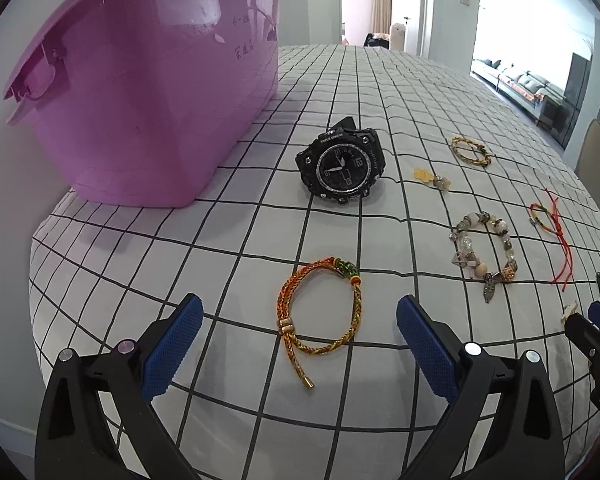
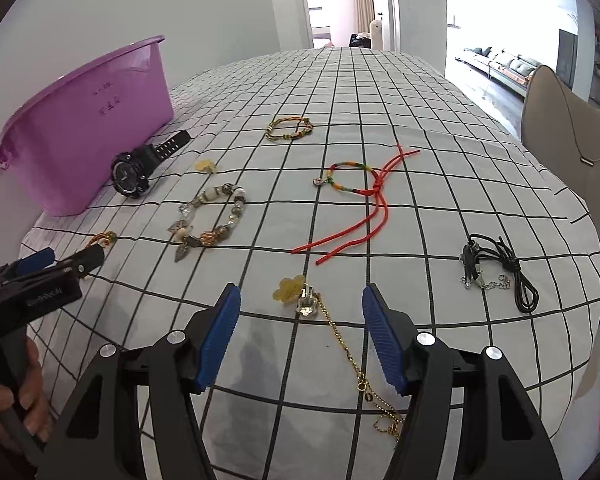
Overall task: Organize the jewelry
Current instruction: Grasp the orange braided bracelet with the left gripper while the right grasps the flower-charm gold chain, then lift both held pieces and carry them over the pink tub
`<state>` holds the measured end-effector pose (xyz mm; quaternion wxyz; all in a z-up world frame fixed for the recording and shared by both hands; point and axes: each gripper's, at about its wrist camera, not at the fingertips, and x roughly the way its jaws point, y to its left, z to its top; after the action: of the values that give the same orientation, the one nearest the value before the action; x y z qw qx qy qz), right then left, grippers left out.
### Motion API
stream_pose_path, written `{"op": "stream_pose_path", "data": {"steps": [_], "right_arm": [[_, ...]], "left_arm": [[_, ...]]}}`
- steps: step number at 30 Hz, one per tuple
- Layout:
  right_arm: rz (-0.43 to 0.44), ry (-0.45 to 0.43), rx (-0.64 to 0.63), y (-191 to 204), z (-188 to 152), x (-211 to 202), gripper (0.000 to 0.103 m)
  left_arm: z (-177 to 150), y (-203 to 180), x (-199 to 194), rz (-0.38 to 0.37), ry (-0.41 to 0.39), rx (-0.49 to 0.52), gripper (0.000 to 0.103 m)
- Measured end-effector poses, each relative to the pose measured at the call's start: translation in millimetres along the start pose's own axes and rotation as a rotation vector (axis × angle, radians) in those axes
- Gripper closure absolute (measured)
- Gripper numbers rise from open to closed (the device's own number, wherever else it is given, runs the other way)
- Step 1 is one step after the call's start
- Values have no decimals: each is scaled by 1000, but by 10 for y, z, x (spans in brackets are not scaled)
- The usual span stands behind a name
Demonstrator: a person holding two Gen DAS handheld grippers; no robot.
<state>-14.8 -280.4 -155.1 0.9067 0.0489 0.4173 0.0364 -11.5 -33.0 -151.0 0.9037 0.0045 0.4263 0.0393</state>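
My left gripper [image 1: 300,316] is open and empty, its blue pads on either side of an orange braided bracelet [image 1: 320,308] on the checked cloth. My right gripper [image 2: 300,300] is open and empty over a gold chain necklace with a yellow flower pendant [image 2: 300,296]. A purple plastic bin [image 1: 148,88] stands at the far left, also seen in the right wrist view [image 2: 84,128]. A black watch [image 1: 342,166] lies beside it. A beaded charm bracelet [image 2: 212,216], a red-cord bracelet [image 2: 364,188] and a yellow braided bracelet [image 2: 289,128] lie further out.
A black cord necklace with a silver clasp [image 2: 496,268] lies at the right. A small yellow charm [image 2: 206,166] lies near the watch. The checked cloth [image 2: 380,100] covers a table. A beige chair [image 2: 568,128] stands at the right edge.
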Motion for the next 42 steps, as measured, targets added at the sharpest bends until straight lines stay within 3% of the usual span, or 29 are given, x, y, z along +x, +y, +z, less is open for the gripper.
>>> {"op": "stream_pose_path", "data": {"steps": [12, 19, 22, 25, 29, 31, 36, 38, 42], "right_arm": [[-52, 13, -50, 66, 20, 103, 42], [-66, 4, -74, 105, 1, 129, 43], [-60, 0, -94, 139, 2, 128, 51], [-61, -4, -99, 144, 7, 124, 67], [-55, -4, -121, 184, 9, 125, 82], [-58, -7, -128, 197, 5, 123, 82], [-55, -10, -129, 204, 5, 125, 83], [-55, -10, -129, 211, 6, 130, 83], [-35, -11, -97, 161, 6, 101, 83]], "left_arm": [[47, -24, 112, -10, 41, 27, 7], [60, 54, 243, -42, 102, -22, 5], [49, 44, 248, -42, 104, -17, 6], [47, 37, 236, -52, 105, -12, 8], [30, -17, 172, -83, 81, 28, 26], [19, -61, 141, -94, 70, 45, 35], [-18, -199, 59, -132, 36, 104, 80], [-28, -233, 51, -129, 27, 121, 94], [-33, -241, 51, -138, 24, 126, 95]]}}
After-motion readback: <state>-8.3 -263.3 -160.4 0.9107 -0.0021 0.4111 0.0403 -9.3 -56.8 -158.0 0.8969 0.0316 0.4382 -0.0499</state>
